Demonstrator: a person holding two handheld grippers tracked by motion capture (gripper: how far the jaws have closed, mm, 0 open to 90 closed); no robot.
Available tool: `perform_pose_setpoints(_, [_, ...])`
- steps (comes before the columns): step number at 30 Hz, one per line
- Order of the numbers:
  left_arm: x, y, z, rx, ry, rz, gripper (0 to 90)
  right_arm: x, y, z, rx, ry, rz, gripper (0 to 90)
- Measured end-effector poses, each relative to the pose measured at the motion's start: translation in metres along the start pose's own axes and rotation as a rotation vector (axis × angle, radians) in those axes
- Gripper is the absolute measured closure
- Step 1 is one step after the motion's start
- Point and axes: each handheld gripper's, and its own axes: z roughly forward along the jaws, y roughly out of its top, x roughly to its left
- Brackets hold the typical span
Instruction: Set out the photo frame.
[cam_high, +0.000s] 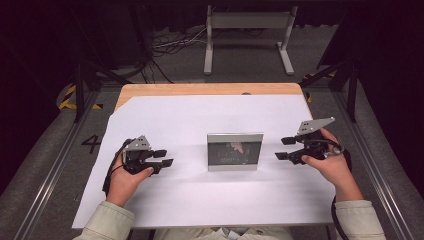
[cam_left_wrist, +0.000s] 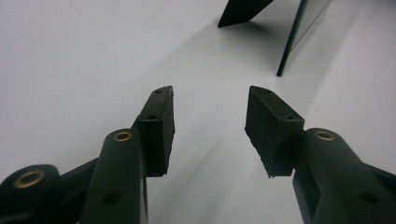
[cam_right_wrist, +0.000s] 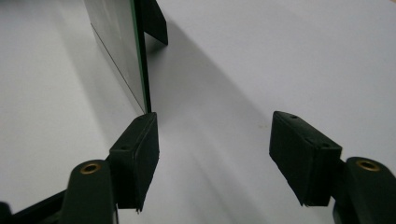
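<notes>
A small silver-rimmed picture frame (cam_high: 235, 151) stands upright in the middle of a white sheet. My left gripper (cam_high: 167, 157) lies to its left, a hand's width away, jaws pointing at it. In the left gripper view that gripper (cam_left_wrist: 210, 100) is open with only bare sheet between its pads, and the frame's edge (cam_left_wrist: 292, 42) and its back prop (cam_left_wrist: 240, 11) are farther ahead. My right gripper (cam_high: 280, 148) is just right of the frame. It is open (cam_right_wrist: 212, 123), its left pad close to the frame's near edge (cam_right_wrist: 116, 42), not touching.
The white sheet (cam_high: 200, 115) covers most of a wooden table (cam_high: 210, 89). A grey metal stand (cam_high: 247, 22) and loose cables (cam_high: 170, 45) are on the floor beyond the far edge. Rails run along both sides of the table.
</notes>
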Motion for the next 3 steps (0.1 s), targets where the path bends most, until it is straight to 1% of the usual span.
perform_pose_setpoints(1, [0.0010, -0.0002, -0.0004, -0.003, -0.005, -0.004, 52.4, -0.0005, -0.0020, -0.0003, -0.001, -0.003, 0.003, 34.1])
perform_pose_setpoints(3, [0.0019, -0.0006, -0.0016, -0.016, 0.001, -0.010, 51.6, -0.0009, -0.0051, -0.0008, -0.010, -0.007, 0.010, 34.1])
